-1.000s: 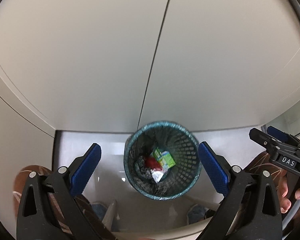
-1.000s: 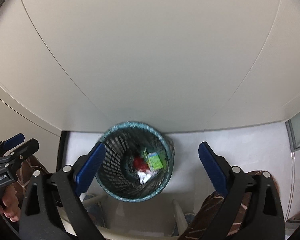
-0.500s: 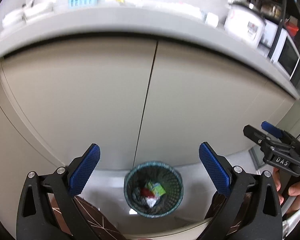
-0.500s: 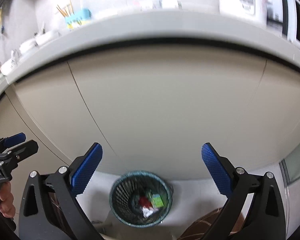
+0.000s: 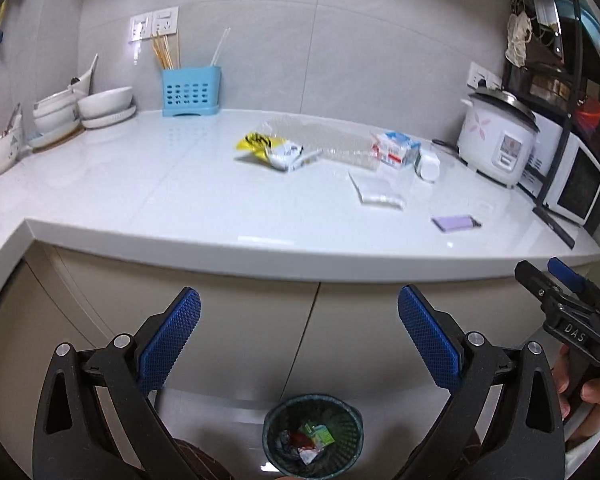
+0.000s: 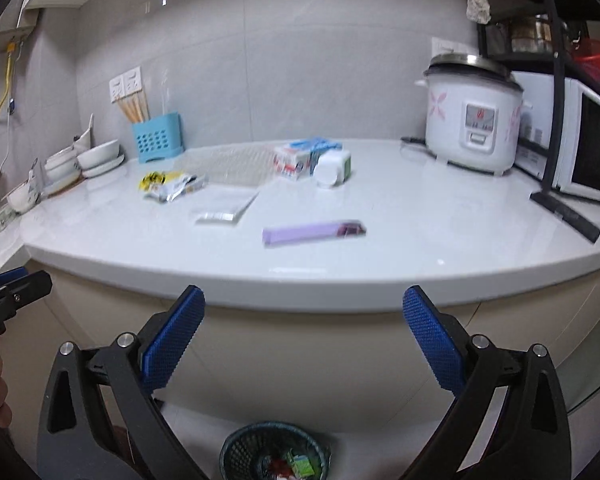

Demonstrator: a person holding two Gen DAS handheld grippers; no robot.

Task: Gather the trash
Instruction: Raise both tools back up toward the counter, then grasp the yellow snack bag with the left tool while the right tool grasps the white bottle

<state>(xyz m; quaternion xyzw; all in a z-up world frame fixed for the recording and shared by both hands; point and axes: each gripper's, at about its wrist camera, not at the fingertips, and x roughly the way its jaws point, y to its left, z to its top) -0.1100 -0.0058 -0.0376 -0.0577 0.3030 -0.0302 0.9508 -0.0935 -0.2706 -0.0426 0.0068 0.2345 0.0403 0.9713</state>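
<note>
Both cameras have swung up from looking straight down into the bin a second ago to facing the countertop, and the bin has slid to the bottom edge of each view.

Left wrist view: the left gripper (image 5: 299, 330) hangs in front of the cabinet doors, its blue pads spread wide with nothing between them. Below it on the floor stands the mesh wastebasket (image 5: 313, 436), already holding a green carton, something red and a crumpled wrapper. So part of the job looks done, but plenty is left on the white countertop (image 5: 148, 196): a yellow snack wrapper (image 5: 270, 148), a sheet of clear bubble wrap (image 5: 324, 138), a blue-and-white milk carton (image 5: 395, 148), a white bottle (image 5: 428, 165) on its side just beside the carton, a flat clear plastic packet (image 5: 376, 192) and a purple wrapper (image 5: 456, 223) nearest the edge. The right gripper (image 5: 556, 286) shows at the right margin; its body reads "DAS". A rice cooker (image 5: 498, 136) stands at the back right.

Right wrist view: the right gripper's pads likewise stand wide apart and empty, in front of the counter edge, with the wastebasket low between them. The purple wrapper lies closest, almost straight ahead, so it seems the likeliest next pick. Print on the carton and snack wrapper is too blurred to read. The left gripper's tip shows at the left margin.
</note>
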